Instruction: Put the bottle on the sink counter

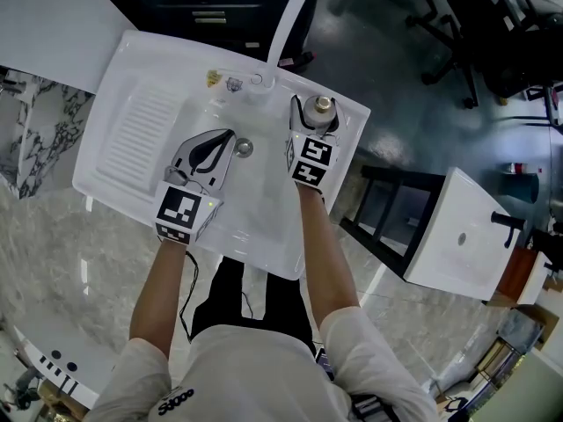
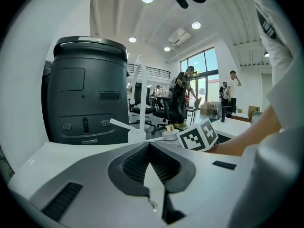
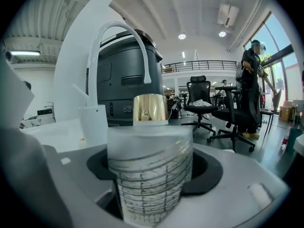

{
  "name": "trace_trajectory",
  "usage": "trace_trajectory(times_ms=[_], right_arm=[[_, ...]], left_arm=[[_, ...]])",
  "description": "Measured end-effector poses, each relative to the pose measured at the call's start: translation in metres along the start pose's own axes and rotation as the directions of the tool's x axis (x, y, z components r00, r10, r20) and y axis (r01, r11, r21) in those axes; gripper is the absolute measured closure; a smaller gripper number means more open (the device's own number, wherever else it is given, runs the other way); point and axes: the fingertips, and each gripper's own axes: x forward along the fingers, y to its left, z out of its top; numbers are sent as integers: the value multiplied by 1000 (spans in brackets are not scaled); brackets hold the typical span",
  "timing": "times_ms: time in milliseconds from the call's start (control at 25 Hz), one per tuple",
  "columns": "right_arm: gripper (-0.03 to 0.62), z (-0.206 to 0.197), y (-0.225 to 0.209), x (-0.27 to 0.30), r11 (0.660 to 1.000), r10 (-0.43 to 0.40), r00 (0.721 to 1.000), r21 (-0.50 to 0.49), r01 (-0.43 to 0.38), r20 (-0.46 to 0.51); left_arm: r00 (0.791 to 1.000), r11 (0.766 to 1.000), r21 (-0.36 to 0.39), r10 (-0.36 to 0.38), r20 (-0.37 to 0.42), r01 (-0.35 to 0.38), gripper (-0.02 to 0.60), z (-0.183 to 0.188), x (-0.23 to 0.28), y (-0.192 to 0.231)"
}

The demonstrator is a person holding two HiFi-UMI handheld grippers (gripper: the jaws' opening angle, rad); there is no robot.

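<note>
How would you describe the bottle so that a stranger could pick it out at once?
Find the white sink with the arched tap. At the sink's far right corner, beside that tap, the right tool is shut on the bottle. It alone has a frosted body with dark lines and a gold cap.

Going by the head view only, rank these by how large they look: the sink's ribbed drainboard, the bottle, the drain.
1. drainboard, clearly largest.
2. bottle, seen from above.
3. drain, smallest, though the bottle is probably nearer the camera, which inflates it.
</note>
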Motion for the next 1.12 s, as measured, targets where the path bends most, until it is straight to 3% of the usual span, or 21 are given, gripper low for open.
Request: trace_trajectory(times_ms=[280, 880, 1120], right_arm=[[243, -2, -2, 4, 1000, -29, 999, -5, 28, -28], [243, -12, 9, 11, 989, -55, 995, -139, 42, -85], [241, -11, 7, 12, 989, -78, 993, -132, 66, -90]], left_arm=[[1000, 1000, -1, 3, -1, -3, 577, -1, -1, 3], [1000, 1000, -5, 17, 9, -17, 577, 1, -3, 11], [1000, 1000, -6, 13, 10, -13, 577, 2, -2, 9]])
